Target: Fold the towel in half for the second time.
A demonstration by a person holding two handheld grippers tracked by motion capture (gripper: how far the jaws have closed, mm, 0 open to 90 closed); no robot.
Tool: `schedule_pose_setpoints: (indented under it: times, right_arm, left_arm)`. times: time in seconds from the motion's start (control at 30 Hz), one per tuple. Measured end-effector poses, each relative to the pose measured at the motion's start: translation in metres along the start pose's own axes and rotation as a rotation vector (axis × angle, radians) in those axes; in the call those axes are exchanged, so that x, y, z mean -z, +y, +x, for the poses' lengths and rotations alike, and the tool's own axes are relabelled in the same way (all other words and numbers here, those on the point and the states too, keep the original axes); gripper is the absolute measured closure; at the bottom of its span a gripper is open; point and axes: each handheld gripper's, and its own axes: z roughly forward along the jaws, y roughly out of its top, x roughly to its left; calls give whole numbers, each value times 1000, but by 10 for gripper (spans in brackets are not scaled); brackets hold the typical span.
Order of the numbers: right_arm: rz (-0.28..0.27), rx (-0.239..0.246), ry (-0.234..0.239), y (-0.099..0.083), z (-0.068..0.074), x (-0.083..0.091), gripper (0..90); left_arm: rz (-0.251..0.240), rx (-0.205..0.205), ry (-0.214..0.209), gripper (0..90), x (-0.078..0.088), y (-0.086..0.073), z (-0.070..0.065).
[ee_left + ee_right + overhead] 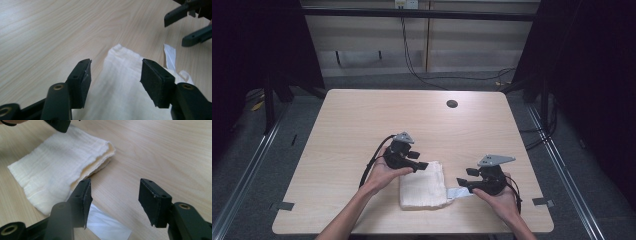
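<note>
Plainly, the wooden table (362, 120) carries a folded cream cloth (422, 189) toward its six o'clock edge, layers stacked neatly, with a white label (458, 192) sticking out at the cloth's three o'clock side. Folding looks largely done; what may remain is tucking or a last fold. Left gripper (418, 160) hovers at the cloth's eleven o'clock corner, jaws wide apart and empty. Right gripper (463, 178) sits just beside the label, jaws likewise spread, gripping nothing.
</note>
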Motion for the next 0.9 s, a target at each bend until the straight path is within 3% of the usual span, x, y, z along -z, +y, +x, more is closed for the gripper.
schedule_pose_setpoints:
  times: [0.07,0.2,0.47,0.57,0.73,0.8,0.9]
  right_arm:
    - [-17,7,22,2,-2,3,429]
    - [-46,16,23,7,-3,12,415]
    - [-96,0,14,9,-11,30,395]
    - [-111,-12,3,8,-14,36,390]
    - [-138,-19,3,3,-19,45,365]
    - [-143,-18,3,0,-21,48,351]
    - [-142,-26,-7,-5,-23,51,342]
  left_arm:
    - [4,-3,20,379,6,-3,0]
    - [9,7,63,338,22,-9,1]
    - [-40,24,102,273,58,-27,8]
    - [-55,32,116,266,71,-34,9]
    - [-58,7,156,307,92,-50,4]
    - [-64,36,154,307,100,-56,3]
    - [-60,22,204,319,109,-64,0]
